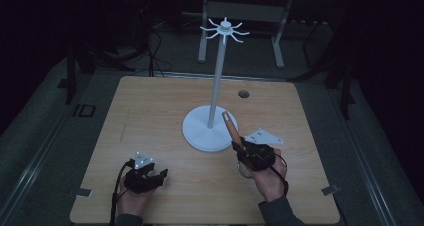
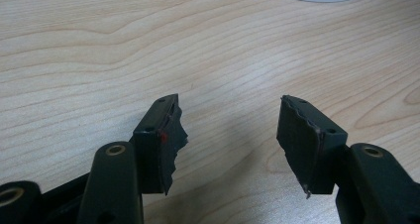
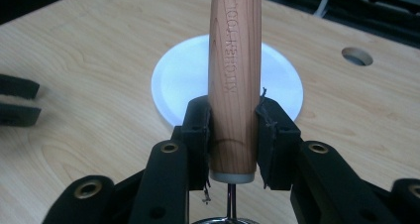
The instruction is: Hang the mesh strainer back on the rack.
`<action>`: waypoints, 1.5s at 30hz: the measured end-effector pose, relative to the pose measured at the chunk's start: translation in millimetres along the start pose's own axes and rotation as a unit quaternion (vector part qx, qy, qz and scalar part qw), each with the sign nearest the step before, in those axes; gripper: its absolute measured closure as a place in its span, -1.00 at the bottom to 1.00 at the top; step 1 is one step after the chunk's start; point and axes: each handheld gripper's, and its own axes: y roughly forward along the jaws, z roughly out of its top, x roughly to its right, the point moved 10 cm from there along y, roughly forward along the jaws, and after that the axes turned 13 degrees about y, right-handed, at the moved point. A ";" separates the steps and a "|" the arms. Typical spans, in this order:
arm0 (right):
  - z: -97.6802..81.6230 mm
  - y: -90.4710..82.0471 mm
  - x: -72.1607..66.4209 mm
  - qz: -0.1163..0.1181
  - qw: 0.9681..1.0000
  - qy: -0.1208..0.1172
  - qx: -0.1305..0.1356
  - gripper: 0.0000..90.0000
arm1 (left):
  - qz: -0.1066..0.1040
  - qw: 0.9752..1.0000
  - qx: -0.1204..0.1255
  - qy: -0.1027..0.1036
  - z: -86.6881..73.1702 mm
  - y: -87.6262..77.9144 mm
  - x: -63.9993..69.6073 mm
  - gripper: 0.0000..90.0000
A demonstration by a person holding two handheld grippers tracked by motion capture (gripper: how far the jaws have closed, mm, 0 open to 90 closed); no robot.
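While the room around it is dark, the wooden surface (image 1: 150,116) is lit and carries everything. It has a small round hole (image 1: 243,93) near its far edge, right of centre.

White stand (image 1: 212,121): round flat base at mid-surface, thin upright pole, and a crown of short radial hooks at the top. Base also visible in the right gripper view, behind the tool, and as a sliver at the top edge of the left gripper view.

Right claw (image 1: 239,147): near-right of the stand base, held in the person's right hand (image 1: 270,178). Grey three-cornered plate on top. Jaws clamped on a wooden handle (image 3: 235,80), one pad on each side, down near its lower end. Handle is engraved "KITCHEN TOOL", ends in a pale collar with a thin metal shank below it; the working end is cut off at the frame edge, can't tell what it is. In the high view the handle tilts up and away toward the stand, its free tip over the base's near-right rim.

Left claw (image 1: 161,174): near-left on the surface, well apart from the stand, in the left hand (image 1: 131,201). Jaws spread apart with bare wood between them, gripping nothing. Pad linings look ragged at the edges.
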 end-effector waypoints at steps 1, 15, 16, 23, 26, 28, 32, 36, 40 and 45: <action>1.4 -0.5 -0.4 0.001 1.000 0.001 0.003 0.53 | 0.000 1.000 0.000 0.000 0.0 0.0 -0.1 -0.05; 23.3 -8.1 -8.6 0.008 0.999 0.003 0.042 0.53 | -0.001 1.000 0.000 0.000 -0.1 -0.2 -0.1 -0.05; 25.0 -8.4 -8.8 0.008 0.999 0.003 0.045 0.53 | 0.000 1.000 0.000 0.000 -0.1 -0.3 -0.2 -0.05; 39.6 -12.9 -11.0 0.012 0.997 0.010 0.071 0.54 | 0.000 1.000 0.000 0.000 0.1 0.0 -0.1 -0.05; 46.5 -15.1 -12.6 0.015 0.997 0.012 0.081 0.54 | 0.000 1.000 0.001 0.000 0.1 -0.3 -0.2 -0.05; 50.7 -16.3 -13.4 0.017 0.996 0.014 0.086 0.53 | 0.000 1.000 0.000 0.000 0.0 -0.2 -0.3 -0.05; 59.2 -18.1 -13.6 0.020 0.995 0.015 0.097 0.54 | 0.000 1.000 0.000 0.001 0.0 -0.2 -0.3 -0.05; 65.9 -19.8 -13.0 0.024 0.994 0.022 0.107 0.54 | 0.000 1.000 0.000 0.001 0.1 0.0 -0.2 -0.05; 70.2 -20.8 -12.7 0.028 0.993 0.028 0.113 0.53 | -0.001 1.000 0.000 0.001 0.0 0.1 0.1 -0.05; 77.9 -22.9 -12.8 0.034 0.991 0.038 0.127 0.53 | -0.001 1.000 0.000 0.001 0.0 0.4 0.2 -0.05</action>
